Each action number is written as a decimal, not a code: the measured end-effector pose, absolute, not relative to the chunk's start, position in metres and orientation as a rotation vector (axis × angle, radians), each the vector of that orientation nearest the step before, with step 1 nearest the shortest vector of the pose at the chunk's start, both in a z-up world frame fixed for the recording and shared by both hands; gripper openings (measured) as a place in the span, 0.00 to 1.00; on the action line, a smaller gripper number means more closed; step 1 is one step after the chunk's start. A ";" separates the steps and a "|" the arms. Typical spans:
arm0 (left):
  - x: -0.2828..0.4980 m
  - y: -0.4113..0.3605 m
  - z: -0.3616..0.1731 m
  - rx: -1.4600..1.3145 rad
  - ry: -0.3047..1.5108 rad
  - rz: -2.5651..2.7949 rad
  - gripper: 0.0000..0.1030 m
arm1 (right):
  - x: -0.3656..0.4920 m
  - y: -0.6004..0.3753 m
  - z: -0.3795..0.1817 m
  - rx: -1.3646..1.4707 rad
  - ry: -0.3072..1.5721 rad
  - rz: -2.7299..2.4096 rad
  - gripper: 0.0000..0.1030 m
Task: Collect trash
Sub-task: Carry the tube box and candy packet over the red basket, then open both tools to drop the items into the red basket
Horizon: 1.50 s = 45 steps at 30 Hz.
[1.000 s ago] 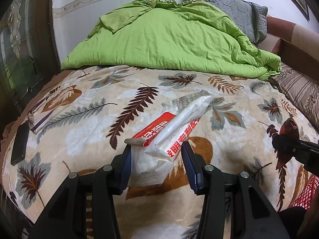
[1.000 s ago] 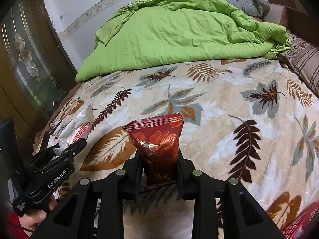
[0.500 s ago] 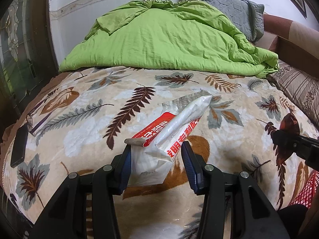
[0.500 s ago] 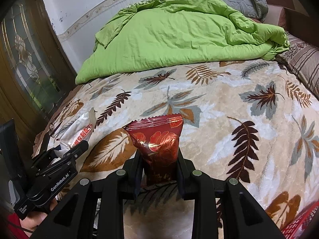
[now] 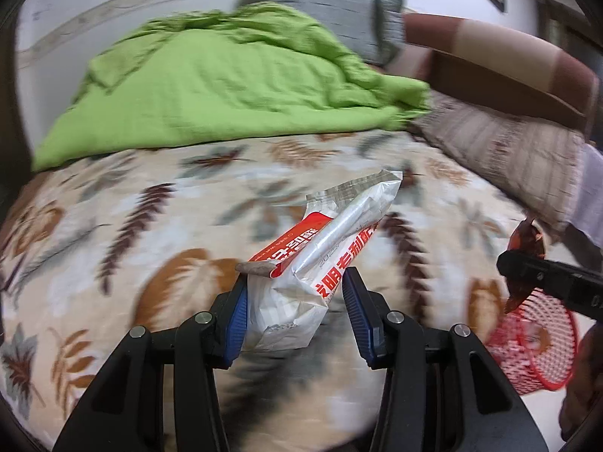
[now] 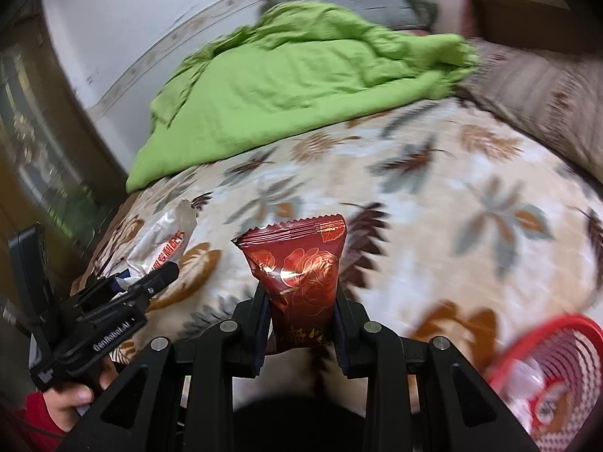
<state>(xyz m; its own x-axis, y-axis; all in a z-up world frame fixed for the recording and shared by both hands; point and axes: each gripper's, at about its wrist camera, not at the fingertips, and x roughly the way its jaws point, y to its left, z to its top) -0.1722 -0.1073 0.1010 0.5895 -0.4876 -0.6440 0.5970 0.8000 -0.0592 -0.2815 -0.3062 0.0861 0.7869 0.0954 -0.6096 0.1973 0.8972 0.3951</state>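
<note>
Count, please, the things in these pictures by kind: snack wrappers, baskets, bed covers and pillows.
Snack wrappers: 2 (white and red wrapper in the left gripper, dark red wrapper in the right gripper)
Baskets: 1 (red mesh basket)
Bed covers: 2 (green quilt, leaf-print blanket)
Pillows: 2 (grey pillow, striped pillow)
Total: 7

The black plastic body of the left gripper (image 6: 124, 293), at the near left of the right wrist view, carries white lettering that reads "GenRobot.AI". The crinkled white and silver plastic wrapper (image 5: 301, 275) has a red panel with large Chinese characters, white on red and red on white, plus a line of small print too fine to read. The dark red foil snack packet (image 6: 301, 282) bears gold characters near its lower end, possibly two, blurred.
</note>
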 end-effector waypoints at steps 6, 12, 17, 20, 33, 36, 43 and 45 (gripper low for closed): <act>-0.221 -0.168 0.123 0.225 0.675 -0.841 0.45 | -0.356 -0.362 0.089 0.540 0.646 -0.224 0.30; -0.273 -0.233 0.124 0.282 0.721 -1.050 0.45 | -0.417 -0.405 0.082 0.605 0.644 -0.377 0.30; -0.301 -0.276 0.112 0.305 0.811 -1.190 0.45 | -0.452 -0.426 0.076 0.638 0.645 -0.455 0.31; -0.313 -0.295 0.100 0.327 0.845 -1.219 0.45 | -0.461 -0.433 0.069 0.654 0.652 -0.471 0.31; -0.322 -0.305 0.089 0.374 0.879 -1.309 0.65 | -0.472 -0.436 0.067 0.610 0.672 -0.635 0.56; -0.320 -0.285 0.103 0.372 0.799 -1.294 0.70 | -0.467 -0.417 0.084 0.504 0.659 -0.771 0.69; -0.287 -0.216 0.130 0.364 0.643 -1.157 0.81 | -0.452 -0.357 0.109 0.465 0.538 -0.910 0.94; -0.273 -0.193 0.136 0.355 0.628 -1.099 0.83 | -0.453 -0.343 0.112 0.492 0.482 -0.872 0.94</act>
<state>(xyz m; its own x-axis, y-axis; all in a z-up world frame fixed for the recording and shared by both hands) -0.2734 -0.1928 0.1356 0.3078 -0.7127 -0.6303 0.9050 0.4237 -0.0371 -0.4532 -0.3425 0.1120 0.5531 -0.5962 -0.5819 0.8099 0.5484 0.2080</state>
